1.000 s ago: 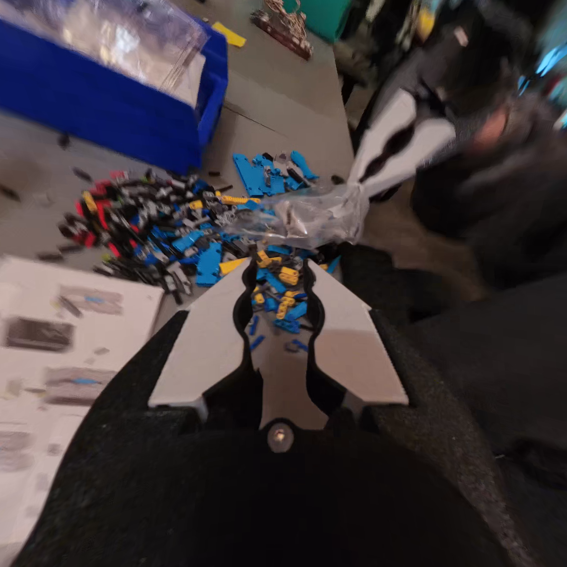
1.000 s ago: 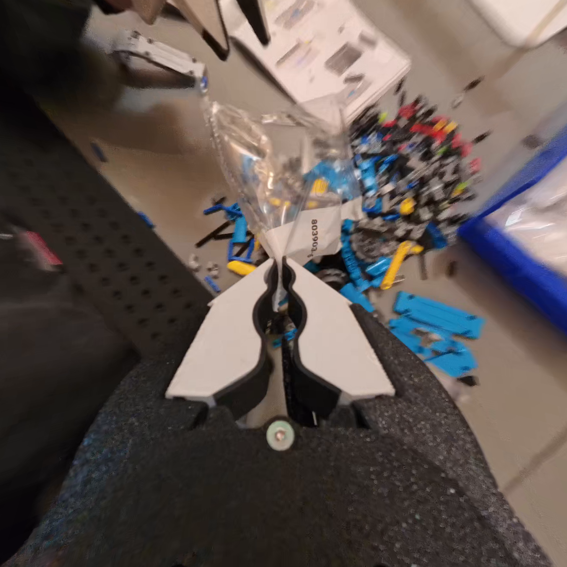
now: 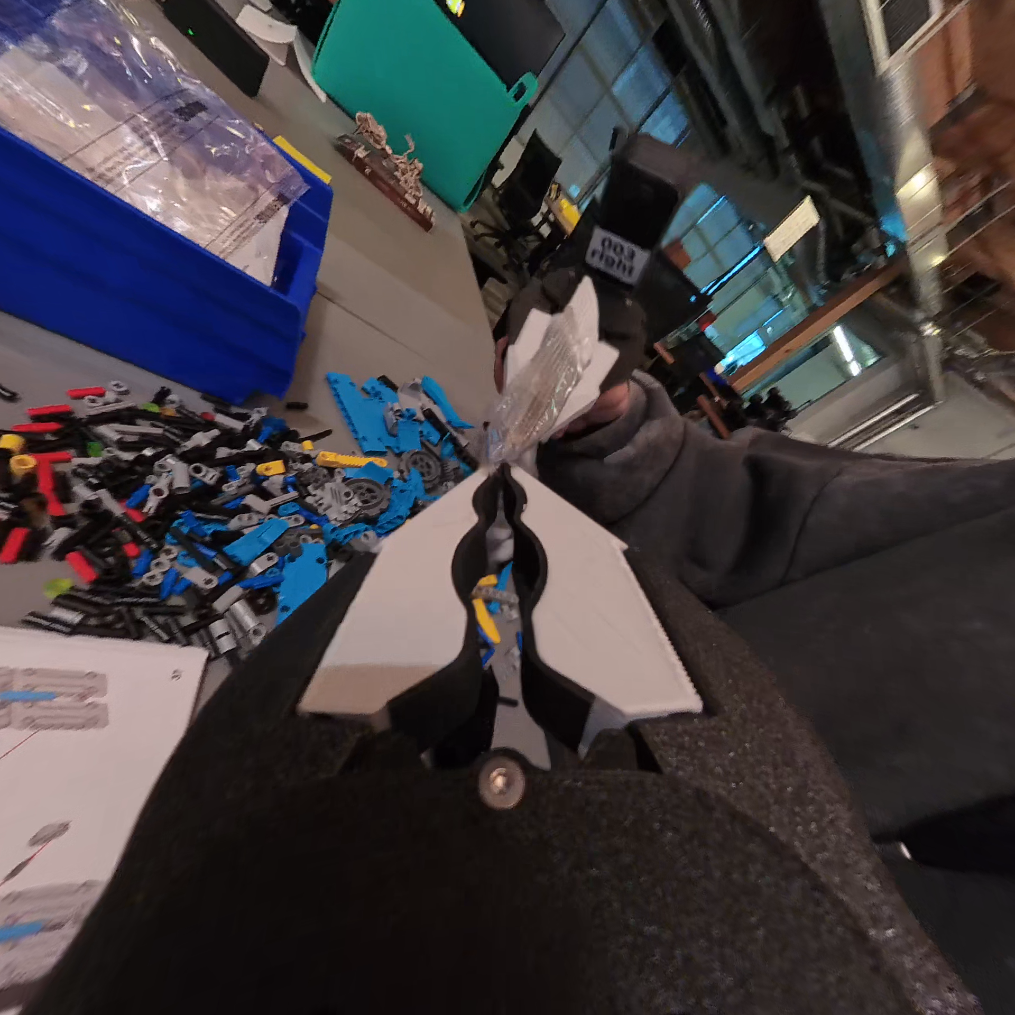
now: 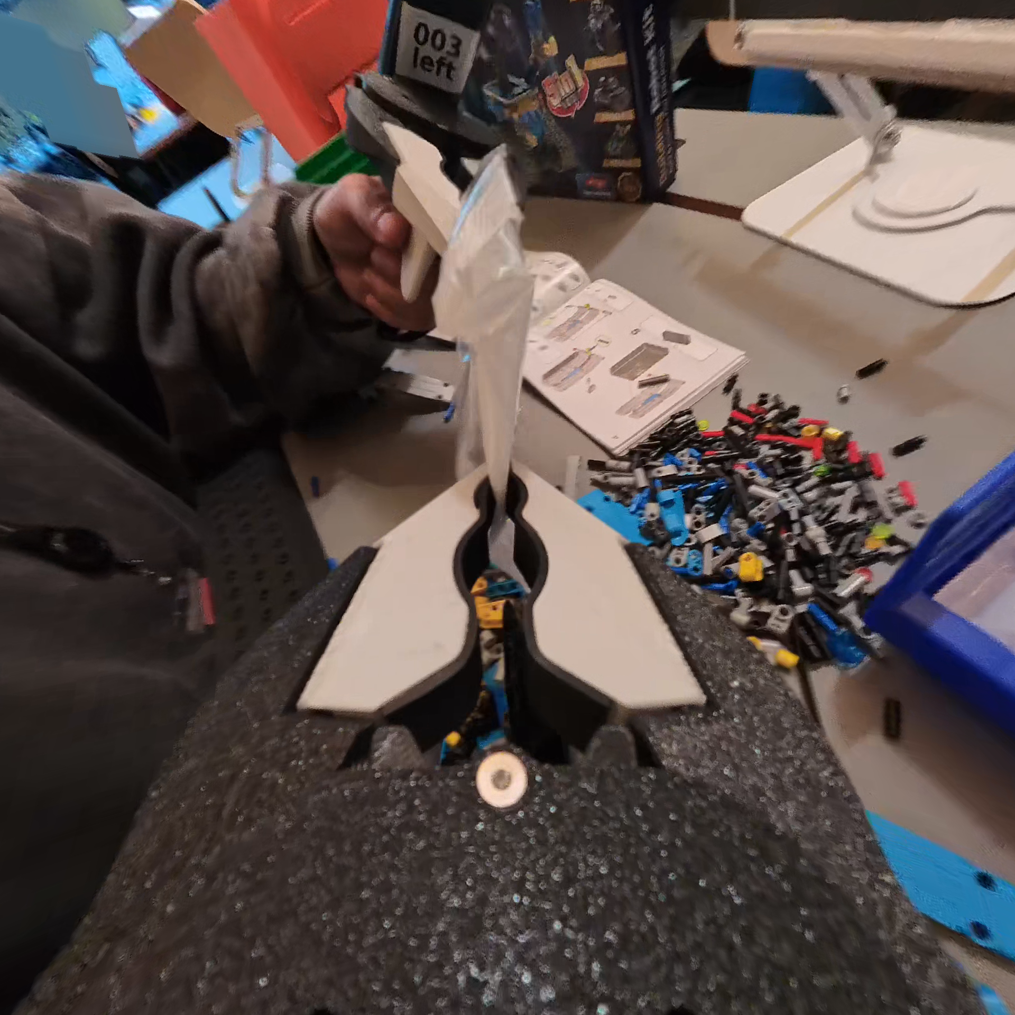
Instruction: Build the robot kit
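Observation:
A clear plastic bag [image 4: 489,307] is pulled taut between my two grippers above the table edge. My right gripper [image 4: 500,479] is shut on its lower end. My left gripper [image 4: 464,211], farther off in the right wrist view and held by a hand, is shut on the upper end. In the left wrist view my left gripper [image 3: 497,472] pinches the crumpled bag [image 3: 527,395], which runs up to the right gripper [image 3: 555,357]. I see no pieces inside the bag. A pile of small building pieces [image 3: 192,494] in black, blue, red, grey and yellow lies below; it also shows in the right wrist view [image 4: 758,522].
A blue bin [image 3: 137,285] with clear plastic in it stands behind the pile and also shows at the right [image 4: 961,604]. An open instruction booklet [image 4: 620,357] lies beside the pile. A toy-set box [image 4: 593,99] and a white stand [image 4: 879,208] are at the back. Left tips to right tips: about 8 cm.
My left gripper was open above the pile; it has closed on the bag. The bag, which hung from the right gripper with pieces in it, is now stretched flat between both.

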Action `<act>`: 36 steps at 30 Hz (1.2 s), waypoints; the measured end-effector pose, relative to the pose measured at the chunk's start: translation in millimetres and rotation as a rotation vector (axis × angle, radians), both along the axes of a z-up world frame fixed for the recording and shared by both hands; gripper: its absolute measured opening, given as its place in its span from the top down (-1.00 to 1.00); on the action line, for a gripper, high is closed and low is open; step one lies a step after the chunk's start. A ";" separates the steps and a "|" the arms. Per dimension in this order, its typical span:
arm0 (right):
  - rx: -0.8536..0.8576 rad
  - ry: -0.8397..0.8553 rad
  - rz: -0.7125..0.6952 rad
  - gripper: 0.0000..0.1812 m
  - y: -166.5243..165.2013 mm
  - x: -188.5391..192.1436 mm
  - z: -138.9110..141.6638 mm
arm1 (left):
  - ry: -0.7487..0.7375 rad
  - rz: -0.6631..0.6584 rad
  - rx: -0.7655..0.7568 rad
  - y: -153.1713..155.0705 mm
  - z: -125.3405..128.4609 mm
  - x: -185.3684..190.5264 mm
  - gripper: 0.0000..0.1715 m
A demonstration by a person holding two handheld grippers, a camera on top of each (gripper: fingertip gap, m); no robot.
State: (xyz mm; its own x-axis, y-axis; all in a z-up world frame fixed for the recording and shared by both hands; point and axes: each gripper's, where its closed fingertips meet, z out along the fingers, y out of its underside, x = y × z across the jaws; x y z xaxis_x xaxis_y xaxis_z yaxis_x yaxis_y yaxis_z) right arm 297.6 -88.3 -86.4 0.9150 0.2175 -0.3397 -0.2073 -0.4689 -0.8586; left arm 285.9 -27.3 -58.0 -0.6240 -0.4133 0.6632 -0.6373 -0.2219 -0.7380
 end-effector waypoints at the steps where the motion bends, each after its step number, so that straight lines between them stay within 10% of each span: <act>1: -0.004 0.058 0.012 1.00 -2.1 -0.3 2.4 | -0.005 -0.012 0.024 1.0 -0.6 -2.3 1.00; 16: -0.018 -0.116 -0.086 1.00 -9.1 25.6 13.8 | 0.215 -0.072 -0.203 -2.1 1.5 -4.1 1.00; 20: -0.025 -0.127 -0.060 0.65 -10.9 17.8 7.6 | 0.220 -0.082 -0.321 4.3 17.1 -3.9 1.00; 36: 0.021 -0.135 -0.014 1.00 -14.5 17.6 27.4 | 0.266 -0.119 -0.413 0.7 16.6 -5.7 1.00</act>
